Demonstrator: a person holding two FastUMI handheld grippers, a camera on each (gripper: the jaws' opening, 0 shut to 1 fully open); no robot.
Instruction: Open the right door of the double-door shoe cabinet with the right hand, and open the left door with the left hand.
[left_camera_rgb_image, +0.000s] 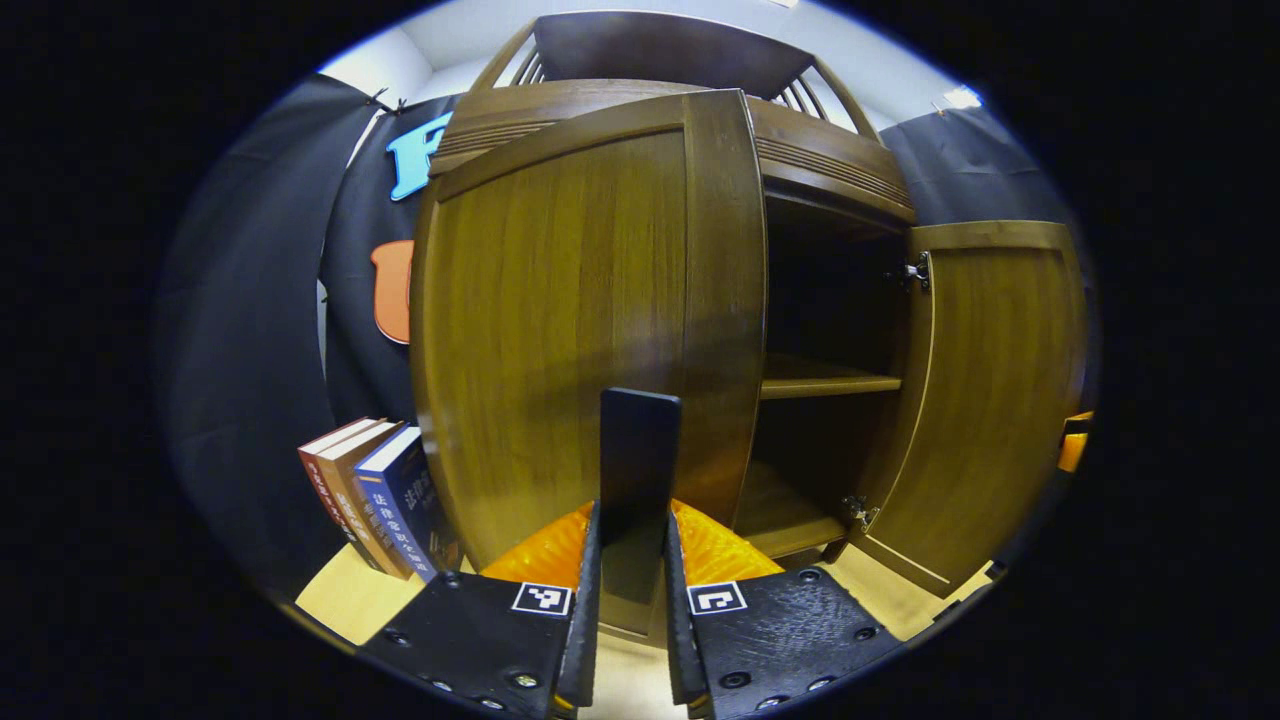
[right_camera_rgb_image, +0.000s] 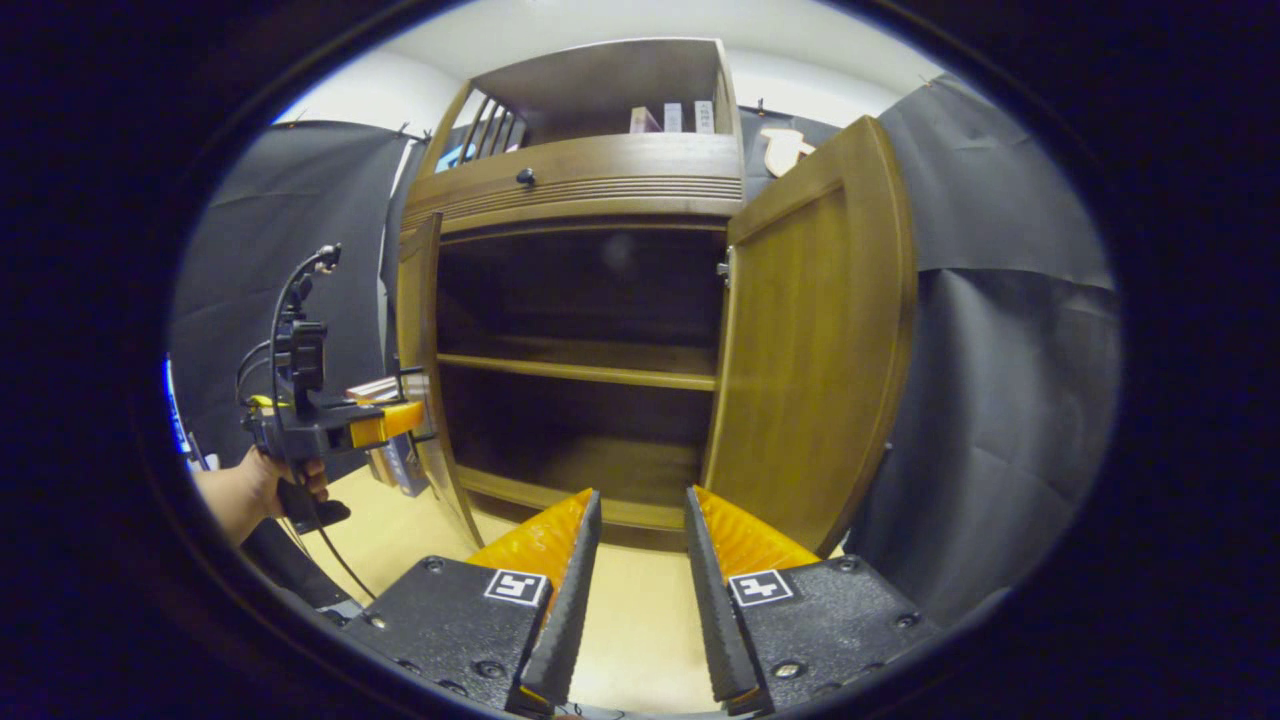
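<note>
The brown wooden shoe cabinet (right_camera_rgb_image: 590, 170) stands with both doors swung out. In the left gripper view the left door (left_camera_rgb_image: 560, 330) is very near, and my left gripper (left_camera_rgb_image: 630, 590) is shut on its dark vertical handle (left_camera_rgb_image: 640, 450). The right door (left_camera_rgb_image: 1000, 400) hangs wide open at the right. In the right gripper view my right gripper (right_camera_rgb_image: 635, 580) is open with nothing between its fingers, low in front of the cabinet's bottom shelf. The right door (right_camera_rgb_image: 820, 340) is to its right. The left door (right_camera_rgb_image: 425, 380) is seen edge-on, with the left gripper (right_camera_rgb_image: 330, 420) and a hand (right_camera_rgb_image: 250, 490) beside it.
Inside, a middle shelf (right_camera_rgb_image: 580, 372) and a bottom shelf (left_camera_rgb_image: 790, 520) are bare. Three books (left_camera_rgb_image: 380, 500) lean against the cabinet's left side on the light wooden floor (right_camera_rgb_image: 640, 620). More books (right_camera_rgb_image: 670, 118) stand in the top compartment. Black cloth walls close in both sides.
</note>
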